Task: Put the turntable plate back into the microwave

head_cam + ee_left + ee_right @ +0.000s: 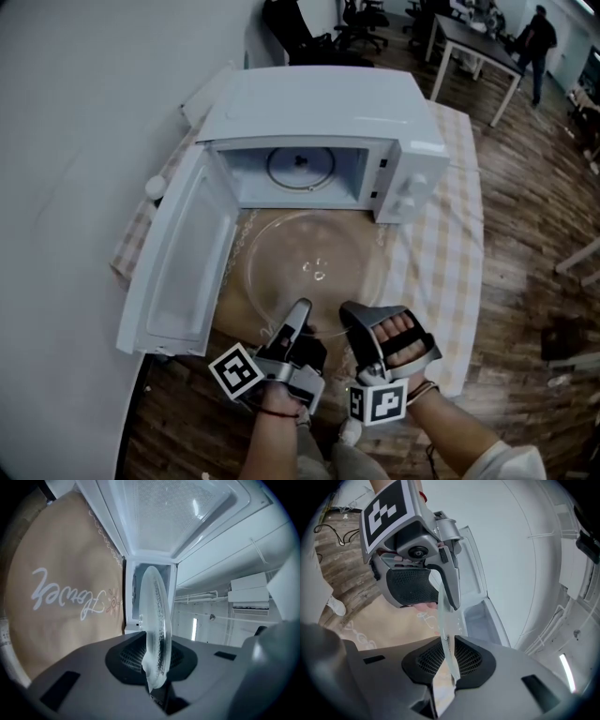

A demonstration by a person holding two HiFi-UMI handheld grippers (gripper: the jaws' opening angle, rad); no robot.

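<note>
Ahead of both claws, the white box-shaped microwave (319, 103) stands with its door (178, 262) swung wide to the left. Your left claw (298, 314) is clamped on the near rim of the clear round glass turntable plate (314, 267). Your right claw (361, 319) pinches the same rim just beside it. The plate reaches forward from the jaws, outside the cavity, over a beige mat with white script (56, 573). Beyond its far edge, a thin roller ring (300, 169) lies on the cavity floor.

Wooden table (187, 414), checked cloth (452, 272) spread over it, white microwave (319, 98) and tan mat (231, 302) on top
</note>
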